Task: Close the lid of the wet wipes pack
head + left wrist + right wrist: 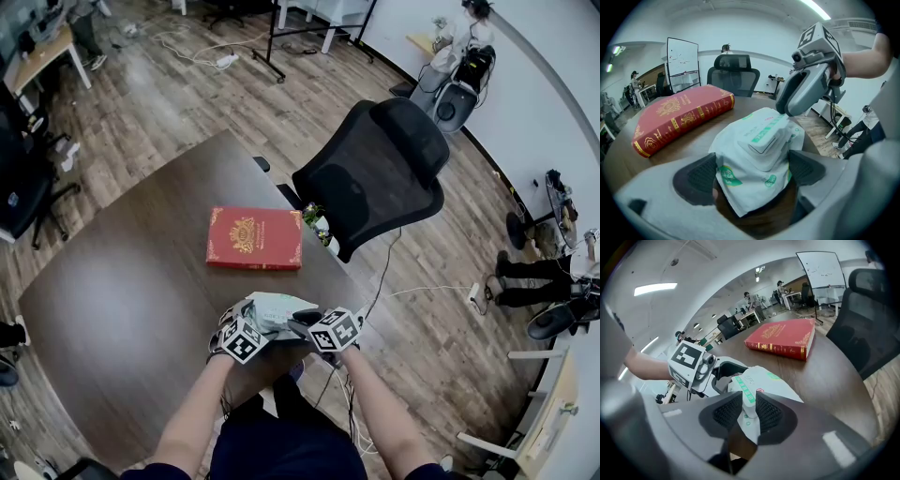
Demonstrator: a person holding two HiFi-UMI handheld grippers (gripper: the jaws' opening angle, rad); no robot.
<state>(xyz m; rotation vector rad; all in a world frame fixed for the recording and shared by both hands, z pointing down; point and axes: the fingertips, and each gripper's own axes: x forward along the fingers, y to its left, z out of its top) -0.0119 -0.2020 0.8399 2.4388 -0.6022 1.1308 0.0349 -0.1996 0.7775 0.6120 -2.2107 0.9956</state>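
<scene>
A white wet wipes pack [272, 314] with green print sits low over the near edge of the brown table [122, 300]. My left gripper [752, 171] is shut on the pack's near end, one pad on each side of the soft wrapper. The hard white lid [761, 138] lies nearly flat on top of the pack. My right gripper [749, 411] comes in from the opposite end, and its ribbed pads squeeze the lid's edge [746, 397] between them. In the head view the left gripper [251, 323] and the right gripper [302, 326] meet over the pack.
A red book [255, 238] with gold print lies flat on the table beyond the pack. A black office chair [375, 173] stands at the table's far right corner. Cables trail on the wood floor to the right, and people and desks are far off.
</scene>
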